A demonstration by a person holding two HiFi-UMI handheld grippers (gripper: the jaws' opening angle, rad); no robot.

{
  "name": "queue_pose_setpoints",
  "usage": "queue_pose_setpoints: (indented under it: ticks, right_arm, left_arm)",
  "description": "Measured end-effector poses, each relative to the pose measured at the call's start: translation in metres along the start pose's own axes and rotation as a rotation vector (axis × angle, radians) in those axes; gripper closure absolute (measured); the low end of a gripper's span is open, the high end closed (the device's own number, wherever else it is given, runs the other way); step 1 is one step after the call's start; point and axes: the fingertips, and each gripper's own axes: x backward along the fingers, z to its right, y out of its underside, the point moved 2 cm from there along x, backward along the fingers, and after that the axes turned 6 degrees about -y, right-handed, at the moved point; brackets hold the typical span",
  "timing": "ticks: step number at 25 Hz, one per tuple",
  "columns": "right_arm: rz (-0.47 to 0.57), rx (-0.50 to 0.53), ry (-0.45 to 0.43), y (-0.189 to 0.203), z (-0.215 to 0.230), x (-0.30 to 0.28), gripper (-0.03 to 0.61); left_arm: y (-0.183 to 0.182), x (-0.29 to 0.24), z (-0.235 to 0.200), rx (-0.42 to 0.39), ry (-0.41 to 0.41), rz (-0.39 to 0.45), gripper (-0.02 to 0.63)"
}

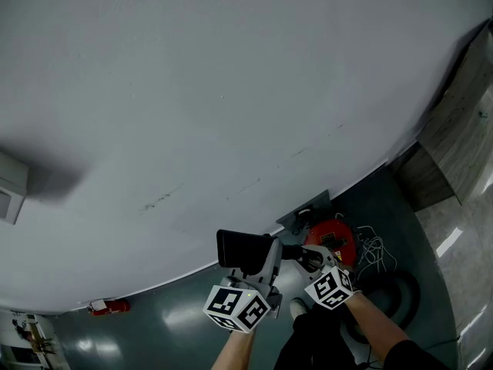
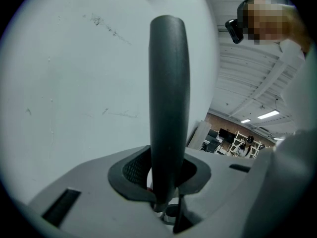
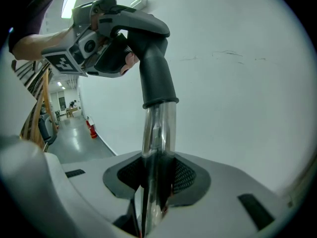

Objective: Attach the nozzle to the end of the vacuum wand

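While both grippers were held up in front of a pale wall (image 1: 231,91), the left gripper (image 2: 166,185) had its jaws closed on the dark grey nozzle (image 2: 169,83). The nozzle rose straight up from between the two jaws and filled the gap between them. The right gripper (image 3: 157,185) had its jaws closed on the shiny metal wand (image 3: 158,133), which also stood up from between them.

Seen from the right gripper view, the round dark collar of the nozzle sat over the upper end of the wand, so the two parts touched and made one line. Whether the collar was pushed fully home could not be told. Above the collar the nozzle bent toward the left, where the left gripper clamped it.

From the head view, the two grippers were close together, low in the middle, both in the air above the dark floor (image 1: 177,322). A red vacuum body (image 1: 333,237) stood on the floor near the foot of the wall, with a loop of black hose (image 1: 397,291) just beside it. A red fire extinguisher (image 1: 108,307) was at the foot of the wall, well apart to the left.
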Motion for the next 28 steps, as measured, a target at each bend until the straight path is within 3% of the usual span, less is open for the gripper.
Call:
queue_pose_setpoints:
  ticks: [7, 12, 21, 28]
  right_arm:
    - [0.01, 0.022, -0.003, -0.001, -0.006, 0.001, 0.449]
    - [0.012, 0.032, -0.013, 0.001, -0.018, -0.001, 0.448]
    - [0.005, 0.018, -0.011, 0.0, -0.013, -0.004, 0.449]
    - [0.0, 0.027, -0.005, 0.0, -0.014, -0.004, 0.451]
  left_arm:
    - [0.0, -0.018, -0.016, 0.114, 0.028, -0.078, 0.526]
    - [0.005, -0.021, -0.004, 0.028, 0.013, -0.063, 0.526]
    - [0.004, -0.01, 0.003, -0.034, -0.011, 0.033, 0.526]
    - [0.006, -0.01, -0.001, 0.002, 0.034, 0.051, 0.526]
